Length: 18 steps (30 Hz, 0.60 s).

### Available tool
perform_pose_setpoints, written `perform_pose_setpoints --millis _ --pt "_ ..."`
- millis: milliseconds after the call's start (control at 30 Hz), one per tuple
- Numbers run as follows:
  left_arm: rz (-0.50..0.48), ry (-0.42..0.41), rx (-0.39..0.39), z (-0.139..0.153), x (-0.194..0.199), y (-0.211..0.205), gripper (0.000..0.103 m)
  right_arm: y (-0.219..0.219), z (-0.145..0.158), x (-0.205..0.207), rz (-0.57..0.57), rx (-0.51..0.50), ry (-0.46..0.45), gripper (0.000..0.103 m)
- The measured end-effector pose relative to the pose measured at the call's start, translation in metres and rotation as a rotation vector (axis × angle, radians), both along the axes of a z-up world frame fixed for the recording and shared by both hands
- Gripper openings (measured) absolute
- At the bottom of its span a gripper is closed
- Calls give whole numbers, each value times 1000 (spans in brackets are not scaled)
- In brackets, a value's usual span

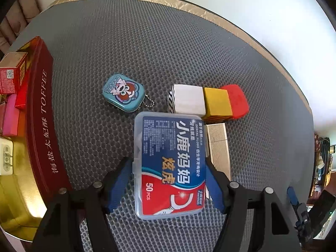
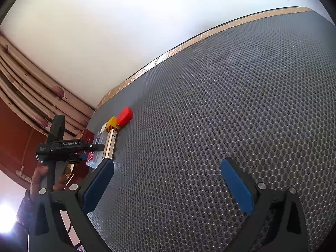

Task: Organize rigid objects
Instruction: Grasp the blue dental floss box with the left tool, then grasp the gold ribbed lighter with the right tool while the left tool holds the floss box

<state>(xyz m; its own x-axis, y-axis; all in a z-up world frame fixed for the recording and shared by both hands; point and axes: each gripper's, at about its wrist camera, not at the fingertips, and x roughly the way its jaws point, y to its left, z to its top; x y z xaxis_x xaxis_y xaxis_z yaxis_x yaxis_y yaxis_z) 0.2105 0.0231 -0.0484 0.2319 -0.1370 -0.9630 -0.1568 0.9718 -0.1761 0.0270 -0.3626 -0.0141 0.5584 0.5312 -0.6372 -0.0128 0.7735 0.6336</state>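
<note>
My left gripper [image 1: 168, 161] points steeply down at the grey mesh mat [image 1: 147, 42], its blue pads against both long sides of a clear dental floss box [image 1: 170, 142] with a blue and red label. Just beyond the box lie a teal cartoon tin [image 1: 123, 93] with a bead chain, a white block [image 1: 188, 99], a yellow block [image 1: 218, 101] and a red piece [image 1: 236, 100]. A ribbed silver box [image 1: 218, 147] lies right of the floss box. My right gripper [image 2: 167, 161] hangs open over bare mat, nothing between its fingers.
A dark red toffee tin [image 1: 42, 109] stands at the mat's left edge; it holds a red carton [image 1: 12, 73], a pink block [image 1: 11, 115] and a white plug [image 1: 6, 155]. A person's hand [image 2: 38, 178] grips the left tool. A white wall rises behind the mat.
</note>
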Motion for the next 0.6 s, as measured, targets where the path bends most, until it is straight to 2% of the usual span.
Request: perform_pose_setpoints --millis 67,300,367,467,533,600 --pt "-31 -14 40 1 -10 -4 65 1 -1 1 -1 0 0 102" --pt "-31 -61 -59 3 -47 -5 65 6 1 2 1 -26 -4 103" --pt "-12 -73 -90 4 -63 -2 65 11 1 2 3 -51 -5 103" --pt "11 -91 -130 5 -84 3 65 28 3 3 17 -140 -3 103" --pt "15 -103 -141 -3 -98 15 65 39 4 4 29 -197 3 103" --pt "2 -117 -135 -1 -109 15 65 50 9 5 39 -212 -8 103"
